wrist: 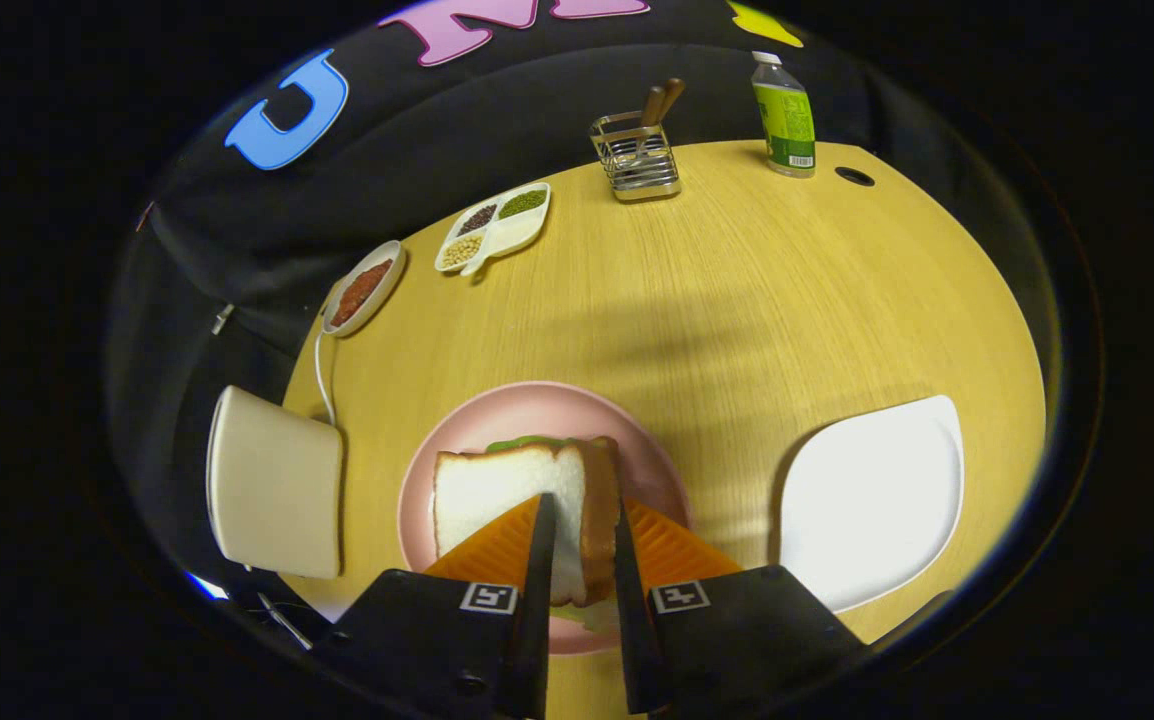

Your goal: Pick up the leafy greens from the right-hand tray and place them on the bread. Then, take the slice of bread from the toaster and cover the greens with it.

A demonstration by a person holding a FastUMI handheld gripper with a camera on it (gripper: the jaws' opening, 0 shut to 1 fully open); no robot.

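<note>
Table, round, wooden. Held on it: toaster, cream, beside the pink plate; white tray on the other side; a sectioned dish, a small dish, a rack and a bottle set well beyond. Bread is seen over the plate, tilted on edge, its crust side running away from the fingers; greens show under its far edge. Gripper: jaws are closed against the slice's two faces.

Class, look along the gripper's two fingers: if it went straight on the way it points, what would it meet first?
The gripper would meet the bread slice on the pink plate first: the slice already sits between its fingers, though actual contact is unclear.
</note>
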